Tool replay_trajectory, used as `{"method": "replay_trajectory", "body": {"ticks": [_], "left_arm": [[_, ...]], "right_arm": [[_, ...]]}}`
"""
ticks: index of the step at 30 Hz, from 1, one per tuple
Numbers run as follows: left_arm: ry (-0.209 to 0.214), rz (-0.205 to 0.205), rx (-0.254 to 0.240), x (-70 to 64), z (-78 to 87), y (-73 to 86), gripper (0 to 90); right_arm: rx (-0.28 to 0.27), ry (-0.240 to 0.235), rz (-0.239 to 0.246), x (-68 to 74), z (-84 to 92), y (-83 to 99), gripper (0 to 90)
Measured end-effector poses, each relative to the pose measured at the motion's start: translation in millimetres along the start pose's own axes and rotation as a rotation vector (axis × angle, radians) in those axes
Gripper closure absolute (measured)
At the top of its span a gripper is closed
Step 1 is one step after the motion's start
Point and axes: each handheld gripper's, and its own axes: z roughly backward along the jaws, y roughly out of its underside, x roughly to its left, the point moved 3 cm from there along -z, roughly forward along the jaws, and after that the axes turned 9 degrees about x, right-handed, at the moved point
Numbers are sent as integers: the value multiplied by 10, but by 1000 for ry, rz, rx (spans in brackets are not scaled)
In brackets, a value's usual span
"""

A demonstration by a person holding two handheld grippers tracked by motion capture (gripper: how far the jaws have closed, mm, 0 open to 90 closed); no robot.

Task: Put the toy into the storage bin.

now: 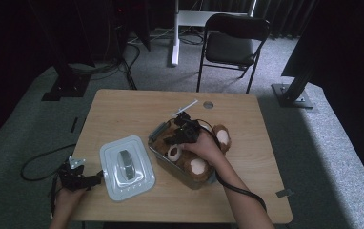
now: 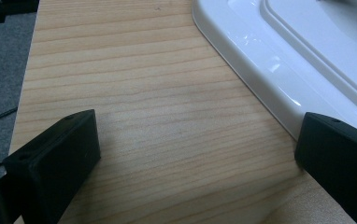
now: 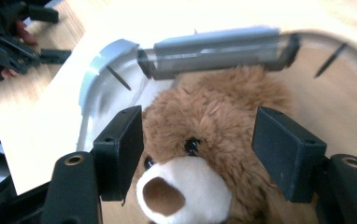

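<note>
High view first: a brown teddy bear (image 1: 197,157) is seen lying in a grey metal box (image 1: 157,143) on the right half of the wooden table (image 1: 123,107), its pale-soled feet sticking out over the rim. The right gripper (image 1: 180,130) is held over the box, pointing down at the bear's head. Right gripper view now: the bear's face (image 3: 186,186) is framed between the two black jaws, which are spread wide, one beside each cheek; a gap is seen on the right side, while on the left the pad is just against the fur, so no firm grip is shown. The box's handle (image 3: 216,51) is seen beyond the head. To the left, the box's pale lid (image 1: 126,167) is laid flat on the table, just beside the box. The left gripper (image 1: 92,179) is held at the lid's left edge; in the left gripper view its jaws are parted wide over bare wood, with nothing gripped and the lid's rim (image 2: 260,79) just beside one jaw.
</note>
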Motion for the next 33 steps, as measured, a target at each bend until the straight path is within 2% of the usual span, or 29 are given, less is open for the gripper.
{"method": "replay_trajectory", "body": {"ticks": [3,6,11,12,14,18,20,23,27,30,33], "left_arm": [[0,0,0,0,-1,0,7],[0,0,0,0,-1,0,7],[0,0,-1,0,-1,0,7],[0,0,-1,0,-1,0,7],[0,0,-1,0,-1,0,7],[0,0,-1,0,-1,0,7],[0,-2,0,1,-1,-1,7],[0,1,0,-1,-1,0,7],[0,1,-1,-1,-1,0,8],[0,1,-1,-1,-1,0,7],[0,1,-1,-1,-1,0,7]], "right_arm": [[-35,0,12,24,130,37,329],[-57,-3,10,31,216,75,329],[-130,-11,-3,44,480,228,330],[-130,-11,-3,44,480,228,330],[-173,-11,2,52,604,318,342],[-198,-11,3,65,714,433,349],[-226,-7,-1,72,814,560,364],[-235,-3,-3,82,867,652,365],[-264,-6,-19,92,950,879,371],[-275,-9,-24,92,963,964,403],[-287,-16,-32,90,976,1134,432]]}}
